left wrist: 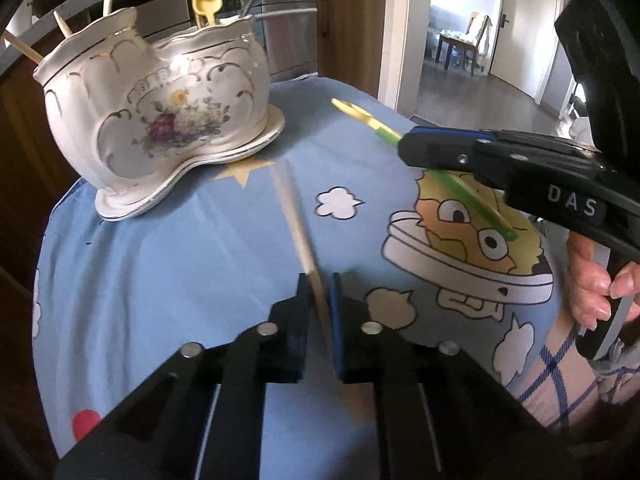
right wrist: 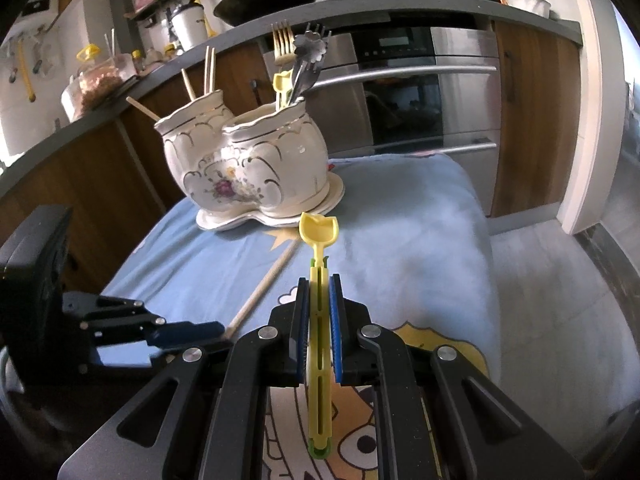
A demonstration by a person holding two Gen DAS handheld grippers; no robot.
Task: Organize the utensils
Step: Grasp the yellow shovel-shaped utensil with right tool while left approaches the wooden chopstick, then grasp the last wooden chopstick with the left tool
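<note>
Left gripper (left wrist: 319, 280) clamped on pale wooden chopstick (left wrist: 294, 216) over blue cartoon-print cloth (left wrist: 180, 260). Right gripper (right wrist: 319, 280) clamped on yellow-green plastic tulip-headed utensil (right wrist: 319, 264), near white floral twin-compartment ceramic holder (right wrist: 244, 160) with upright cutlery.

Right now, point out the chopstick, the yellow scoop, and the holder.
chopstick (left wrist: 294, 216): left wrist view, mid-shaft ahead of the fingers.
yellow scoop (right wrist: 319, 231): right wrist view, its yellow head.
holder (right wrist: 256, 160): right wrist view, front wall of the right cup.
</note>
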